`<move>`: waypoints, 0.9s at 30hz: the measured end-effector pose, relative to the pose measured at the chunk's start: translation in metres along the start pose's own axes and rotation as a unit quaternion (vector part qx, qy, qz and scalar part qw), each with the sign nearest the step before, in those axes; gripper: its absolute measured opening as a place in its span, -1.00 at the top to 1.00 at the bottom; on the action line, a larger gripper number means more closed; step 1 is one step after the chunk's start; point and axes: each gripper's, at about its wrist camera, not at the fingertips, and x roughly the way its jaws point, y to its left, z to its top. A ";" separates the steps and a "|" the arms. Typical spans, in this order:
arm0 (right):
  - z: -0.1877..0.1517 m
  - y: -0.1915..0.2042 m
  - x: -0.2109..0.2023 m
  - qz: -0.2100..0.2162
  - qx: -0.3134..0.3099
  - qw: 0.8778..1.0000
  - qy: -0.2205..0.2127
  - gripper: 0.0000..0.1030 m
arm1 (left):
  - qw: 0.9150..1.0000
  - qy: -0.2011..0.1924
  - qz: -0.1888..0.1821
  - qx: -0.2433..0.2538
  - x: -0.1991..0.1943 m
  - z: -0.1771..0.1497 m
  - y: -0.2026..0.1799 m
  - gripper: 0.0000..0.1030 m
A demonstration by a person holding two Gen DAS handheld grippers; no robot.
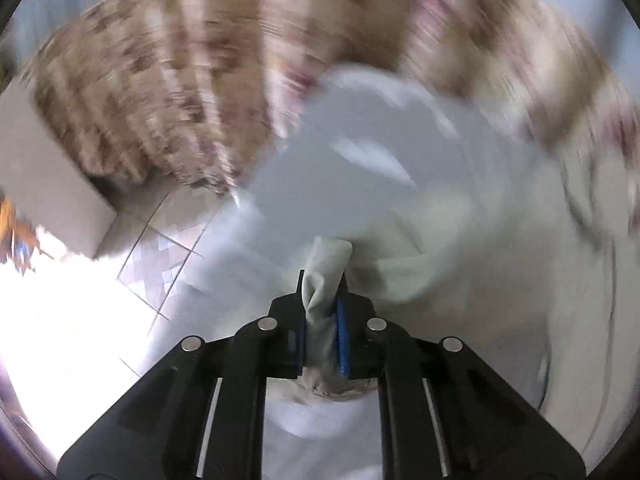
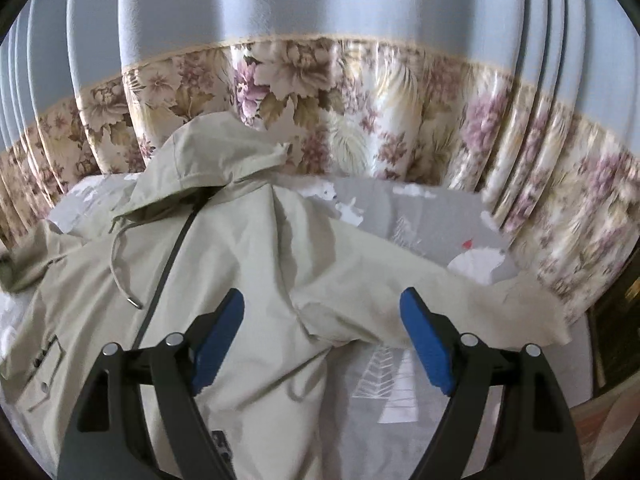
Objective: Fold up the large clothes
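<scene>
A pale beige hooded jacket [image 2: 248, 256] lies face up on the bed, zipper and drawstring showing, hood [image 2: 208, 160] toward the curtains. Its sleeve [image 2: 420, 280] stretches out to the right. My right gripper [image 2: 322, 300] hovers open above the spot where the sleeve meets the body, nothing between its blue pads [image 2: 426, 340]. In the blurred left wrist view, my left gripper [image 1: 322, 280] is shut on a bunched fold of the jacket's pale cloth [image 1: 324, 280], which rises from between the pads [image 1: 342, 336]. More of the jacket [image 1: 460, 240] spreads to the right there.
A grey bedsheet [image 2: 424, 216] with white prints covers the bed. Floral curtains [image 2: 360, 92] with blue-grey fabric above hang behind it. In the left wrist view a tiled floor [image 1: 160, 264] and a bright sunlit patch [image 1: 60, 320] lie to the left. Dark furniture [image 2: 616, 320] stands at right.
</scene>
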 end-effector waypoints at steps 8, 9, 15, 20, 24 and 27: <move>0.004 -0.013 0.014 0.004 0.031 0.999 0.009 -0.57 | 0.990 -0.063 0.065 -0.107 -0.038 0.029 0.093 -0.69; 0.003 -0.014 0.015 0.003 0.034 0.999 0.008 -0.57 | 0.992 -0.057 0.052 -0.098 -0.038 0.018 0.088 -0.72; -0.001 -0.013 0.030 0.014 0.051 0.998 0.020 -0.57 | 0.992 0.004 -0.037 -0.118 -0.009 -0.063 0.024 -0.74; -0.003 0.001 0.025 0.005 0.019 1.000 0.013 -0.57 | 0.991 0.027 -0.032 -0.124 0.023 -0.069 -0.023 -0.74; -0.009 -0.003 0.018 0.005 0.023 1.000 0.008 -0.57 | 0.988 0.019 0.006 -0.151 0.045 -0.053 -0.026 -0.77; -0.015 -0.009 0.016 0.003 0.027 1.000 0.007 -0.57 | 0.988 -0.013 0.020 -0.152 0.043 -0.040 -0.016 0.95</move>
